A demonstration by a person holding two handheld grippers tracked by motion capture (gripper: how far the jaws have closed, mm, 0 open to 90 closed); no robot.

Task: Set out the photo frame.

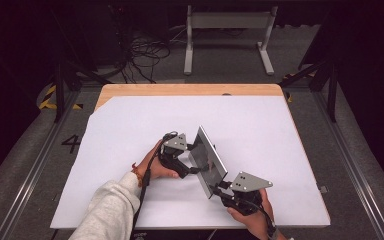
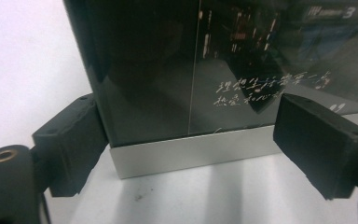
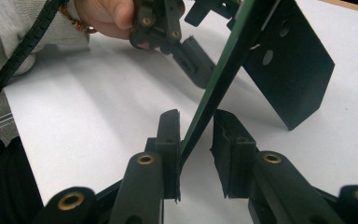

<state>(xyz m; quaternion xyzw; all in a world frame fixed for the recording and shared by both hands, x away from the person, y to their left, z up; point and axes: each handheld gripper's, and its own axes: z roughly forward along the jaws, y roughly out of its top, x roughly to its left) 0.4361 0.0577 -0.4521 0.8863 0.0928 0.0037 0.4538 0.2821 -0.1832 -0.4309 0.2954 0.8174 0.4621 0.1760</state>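
You stand a dark glass panel on edge mid-surface, its long axis running between your hands, right gripper spread around its near end, left gripper spread wide facing its broad face, nearer its far end.

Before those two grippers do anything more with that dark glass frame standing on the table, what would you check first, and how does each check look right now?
1. Right gripper astride the glass frame's edge: ok; the edge sits between its jaws, a gap shows at one side, so not clamped.
2. Left gripper around the frame: ok; jaws wide, frame between them, untouched.
3. Frame upright on its rear stand: ok; it leans slightly.
4. Frame well inside the white sheet: ok.
5. Cable away from the frame: ok.
6. Grip firm enough to lift: not ok.
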